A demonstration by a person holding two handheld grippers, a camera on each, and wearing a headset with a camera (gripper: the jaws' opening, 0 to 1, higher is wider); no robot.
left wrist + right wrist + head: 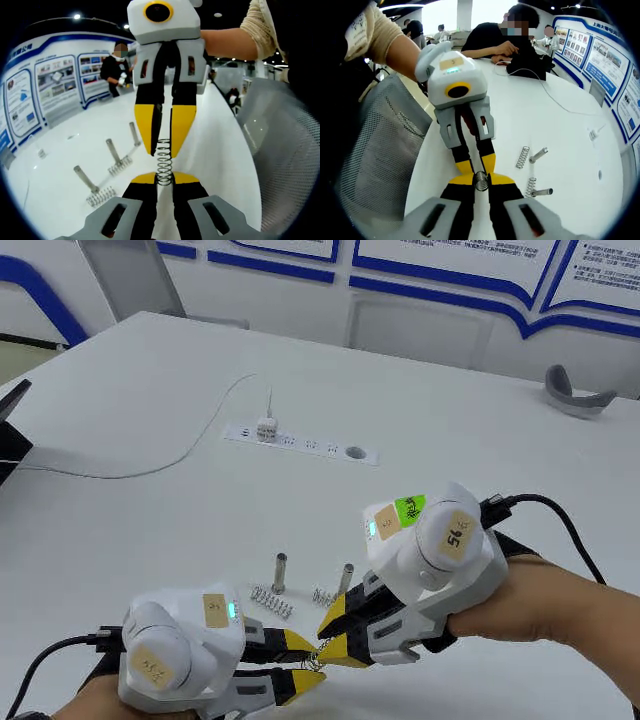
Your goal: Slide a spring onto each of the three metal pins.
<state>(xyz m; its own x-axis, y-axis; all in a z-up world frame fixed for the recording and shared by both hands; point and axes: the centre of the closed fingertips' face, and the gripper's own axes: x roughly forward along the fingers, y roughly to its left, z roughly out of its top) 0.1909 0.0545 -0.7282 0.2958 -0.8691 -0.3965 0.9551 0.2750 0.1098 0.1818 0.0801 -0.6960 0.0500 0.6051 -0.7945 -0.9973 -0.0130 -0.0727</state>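
Two grippers meet tip to tip just above the white table (pixel 150 390), sharing one small coil spring (pixel 164 157) between them. In the left gripper view, the left gripper (pixel 165 178) has its yellow-tipped fingers (pixel 144 179) drawn in to a narrow gap, pinching one end of the spring. The right gripper (pixel 481 179) comes in from the opposite side. Its fingers (pixel 501 179) are likewise nearly closed, and they nip the spring's other end. The spring runs straight from one pair of tips to the other and is clear of the tabletop.

Three metal pins (pixel 114 151) stand upright in a row on the table, off to one side of the grippers and apart from them, and all three shafts are bare. Two loose springs (pixel 100 196) lie flat on the table just beside the feet of two of the pins. In the head view the pins lie just beyond the joined tips. A white power strip (pixel 300 442) lies farther back on the table with a thin cable trailing away from it.
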